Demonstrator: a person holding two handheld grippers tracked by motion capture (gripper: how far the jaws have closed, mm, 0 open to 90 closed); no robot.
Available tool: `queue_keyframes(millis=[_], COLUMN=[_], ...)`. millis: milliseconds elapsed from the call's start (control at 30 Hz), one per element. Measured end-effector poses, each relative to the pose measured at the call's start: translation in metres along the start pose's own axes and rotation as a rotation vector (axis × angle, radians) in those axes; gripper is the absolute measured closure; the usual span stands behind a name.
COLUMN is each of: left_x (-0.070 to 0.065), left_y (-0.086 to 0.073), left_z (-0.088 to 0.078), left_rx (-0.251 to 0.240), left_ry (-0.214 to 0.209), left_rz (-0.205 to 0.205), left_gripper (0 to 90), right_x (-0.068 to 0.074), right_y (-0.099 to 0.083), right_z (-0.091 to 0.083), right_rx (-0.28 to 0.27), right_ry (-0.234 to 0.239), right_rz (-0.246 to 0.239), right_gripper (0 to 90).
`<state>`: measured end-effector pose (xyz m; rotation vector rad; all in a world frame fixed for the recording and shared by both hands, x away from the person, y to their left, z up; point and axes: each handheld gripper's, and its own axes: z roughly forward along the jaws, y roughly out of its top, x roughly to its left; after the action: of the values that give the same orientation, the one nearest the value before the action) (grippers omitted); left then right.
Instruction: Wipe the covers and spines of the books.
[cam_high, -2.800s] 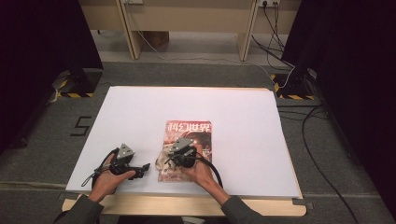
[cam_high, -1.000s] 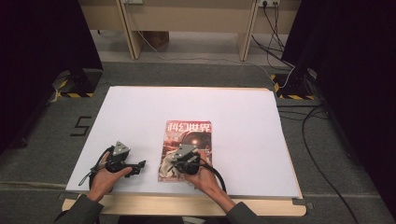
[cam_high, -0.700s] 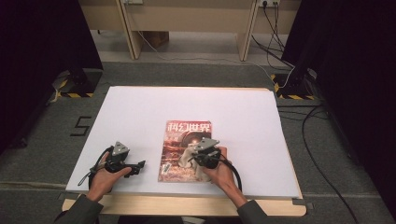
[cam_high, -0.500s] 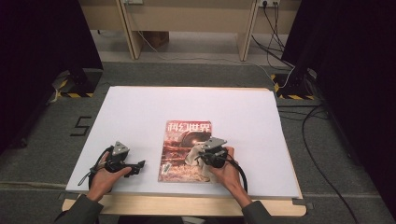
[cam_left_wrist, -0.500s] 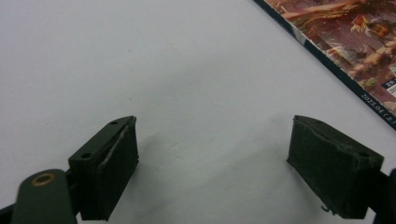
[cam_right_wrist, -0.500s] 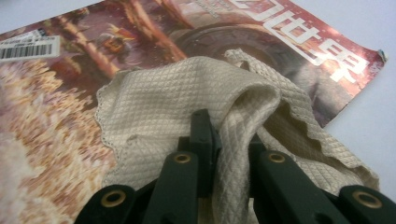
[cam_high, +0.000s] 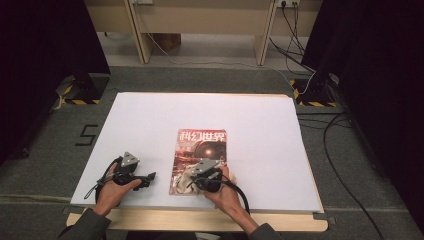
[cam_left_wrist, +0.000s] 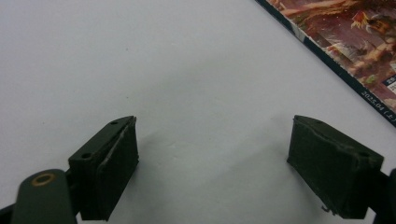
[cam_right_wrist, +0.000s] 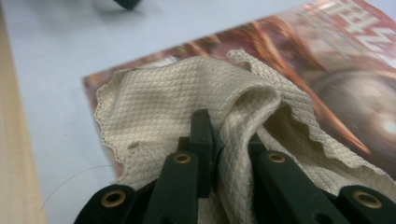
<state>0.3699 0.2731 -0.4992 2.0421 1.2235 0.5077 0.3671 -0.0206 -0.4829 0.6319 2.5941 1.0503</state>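
Cream waffle-weave cloth (cam_right_wrist: 187, 98), crumpled, lying on the red magazine cover's (cam_high: 205, 145) near corner

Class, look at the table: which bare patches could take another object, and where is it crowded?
Free: the white sheet behind the magazine up to the far edge, and the wide strip right of the magazine. Smaller gap: between the left gripper and the magazine's spine. Crowded: the near edge, where the right gripper presses a cloth onto the cover.

Lab recording space, white-topped table (cam_high: 150, 115), black curtains (cam_high: 45, 45), floor cables (cam_high: 345, 165), hazard tape (cam_high: 77, 101)
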Motion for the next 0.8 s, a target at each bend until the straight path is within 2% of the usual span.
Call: queue_keyframes(millis=[267, 400, 467, 600, 733, 800], left_x=[0.000, 0.001, 0.001, 0.001, 0.001, 0.000], left_y=[-0.001, -0.001, -0.001, -0.001, -0.001, -0.001], left_z=[-0.001, -0.001, -0.001, -0.001, -0.001, 0.000], left_rx=[0.002, 0.004, 0.003, 0.002, 0.003, -0.001], left_ry=[-0.001, -0.003, -0.002, -0.003, -0.004, -0.007], left_rz=[0.002, -0.001, 0.000, -0.006, 0.001, -0.004], left_gripper=[15.3, 15.3, 15.3, 15.3, 15.3, 15.3], right_x=[0.027, 0.032, 0.030, 0.024, 0.007, -0.004], right_y=[0.013, 0.014, 0.013, 0.005, -0.012, -0.022], right_z=[0.013, 0.014, 0.013, 0.006, -0.011, -0.020], right_rx=[-0.027, -0.031, -0.035, -0.027, -0.020, -0.018], right_ry=[0.061, 0.076, 0.083, 0.061, 0.012, -0.021], right_rz=[-0.049, -0.067, -0.055, -0.042, -0.001, 0.037], right_gripper=[82.2, 82.2, 82.2, 82.2, 82.2, 82.2])
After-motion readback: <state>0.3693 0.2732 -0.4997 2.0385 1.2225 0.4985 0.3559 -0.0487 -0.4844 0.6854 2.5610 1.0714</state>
